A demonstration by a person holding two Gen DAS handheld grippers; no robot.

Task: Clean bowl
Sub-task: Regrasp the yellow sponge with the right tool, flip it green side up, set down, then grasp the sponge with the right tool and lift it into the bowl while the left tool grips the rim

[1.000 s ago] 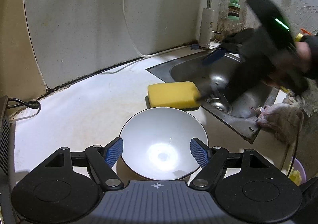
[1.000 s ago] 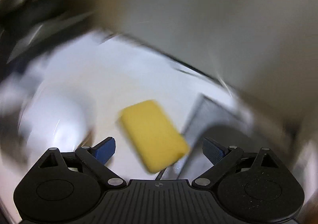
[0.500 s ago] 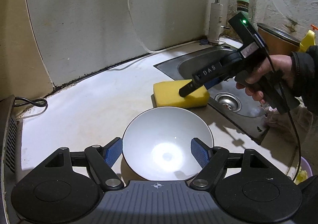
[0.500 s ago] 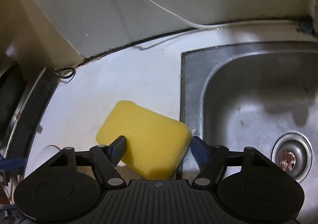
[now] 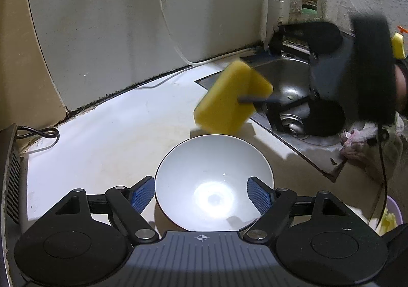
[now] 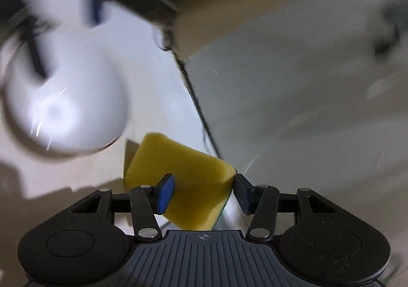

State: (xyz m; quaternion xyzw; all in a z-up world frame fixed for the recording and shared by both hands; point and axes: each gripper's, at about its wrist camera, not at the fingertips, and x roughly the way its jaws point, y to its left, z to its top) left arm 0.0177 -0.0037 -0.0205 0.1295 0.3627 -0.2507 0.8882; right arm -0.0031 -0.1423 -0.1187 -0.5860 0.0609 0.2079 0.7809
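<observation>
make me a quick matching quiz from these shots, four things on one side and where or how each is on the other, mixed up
Things:
1. sponge
2. bowl
3. faucet
4. cloth

Places or states:
A. between the open left tool's fingers, on the counter
B. draped at the sink's near corner
C. clamped in the right tool, off the counter
D. standing behind the sink, by the wall

Pairs: 1-C, 2-A, 3-D, 4-B

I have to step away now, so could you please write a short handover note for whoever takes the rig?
Right gripper: shut on the yellow sponge, held in the air between the sink and the bowl.
Left gripper: open, fingers on either side of the white bowl on the counter, not gripping.
Done: sponge picked up.
Left: steady the bowl and scrub its inside.
</observation>
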